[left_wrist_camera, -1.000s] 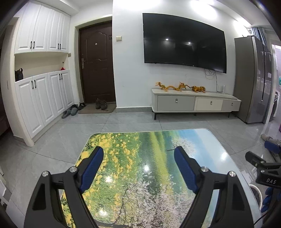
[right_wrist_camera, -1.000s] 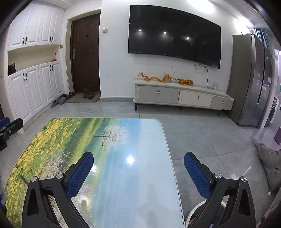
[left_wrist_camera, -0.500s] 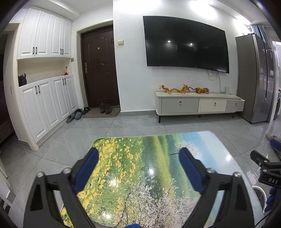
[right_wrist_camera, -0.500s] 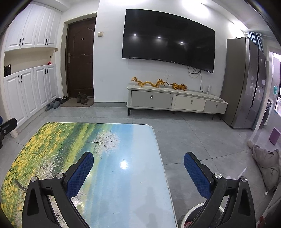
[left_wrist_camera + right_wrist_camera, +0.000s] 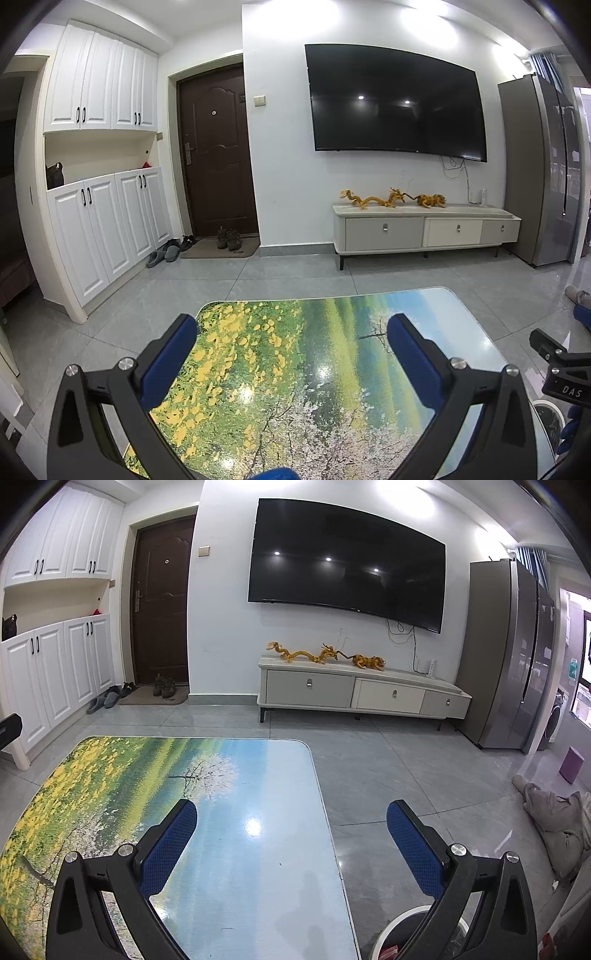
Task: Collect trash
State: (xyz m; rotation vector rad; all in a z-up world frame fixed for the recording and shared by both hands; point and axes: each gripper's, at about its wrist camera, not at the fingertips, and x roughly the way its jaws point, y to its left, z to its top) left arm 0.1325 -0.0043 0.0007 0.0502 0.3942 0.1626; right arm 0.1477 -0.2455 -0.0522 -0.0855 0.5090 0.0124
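The left tongs (image 5: 290, 341) stand wide apart above the worktop (image 5: 317, 373), with nothing between the blue pads; the jaws have just been opening. The right tongs (image 5: 291, 829) are also spread wide and hold nothing, one pad over the worktop's blue right part and the other out past its edge, over the grey tiled floor (image 5: 424, 775).

The worktop carries a glossy printed landscape: yellow flowers, green fields, a white blossoming tree and blue sky. No loose trash shows on it. The only trash in view lies in the white-rimmed bin (image 5: 402, 939) on the floor just beside the worktop's right near corner, partly hidden behind the right tongs; something red and pale sits inside, too cut off to name.

In the left wrist view the other tool juts in at the right edge, and its black body bears the white letters "DAS" (image 5: 571, 391). No other writing can be read; the logo on the television (image 5: 347, 563) is too small.

Against the far wall stand a low cabinet (image 5: 354, 694) with golden dragon figures (image 5: 306, 653) on top, a brown door (image 5: 162, 613) with shoes (image 5: 164, 685) on its mat, white cupboards (image 5: 107, 221) and a grey fridge (image 5: 513, 653). A crumpled cloth (image 5: 554, 812) lies on the floor at the right.
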